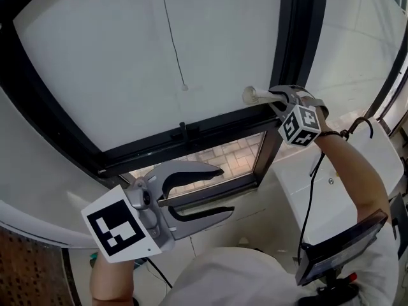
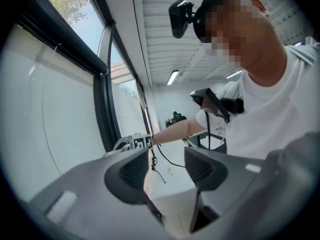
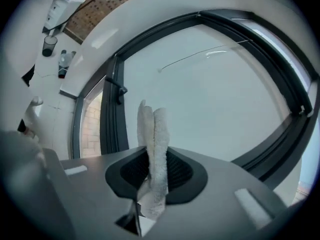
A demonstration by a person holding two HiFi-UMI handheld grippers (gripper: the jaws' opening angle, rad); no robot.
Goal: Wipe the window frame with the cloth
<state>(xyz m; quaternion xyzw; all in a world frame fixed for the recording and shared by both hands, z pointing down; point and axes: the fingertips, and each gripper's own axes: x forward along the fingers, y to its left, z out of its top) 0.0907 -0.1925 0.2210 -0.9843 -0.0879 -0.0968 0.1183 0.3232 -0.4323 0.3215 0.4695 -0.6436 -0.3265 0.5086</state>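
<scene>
right gripper [image 3: 155, 170] is pinching the cloth [image 3: 154, 134], seemingly just beside the upright window frame [image 1: 291, 37]; left gripper [image 1: 226, 192] is hanging wide-jawed and empty, farther off.

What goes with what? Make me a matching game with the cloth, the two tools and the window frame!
Things:
1. cloth
2. left tool
3. right tool
4. window frame

What fits:
a. open, with nothing in it
b. black
c. shut, pinching the cloth
d. white and fuzzy

Right pairs: 1-d, 2-a, 3-c, 4-b
</scene>
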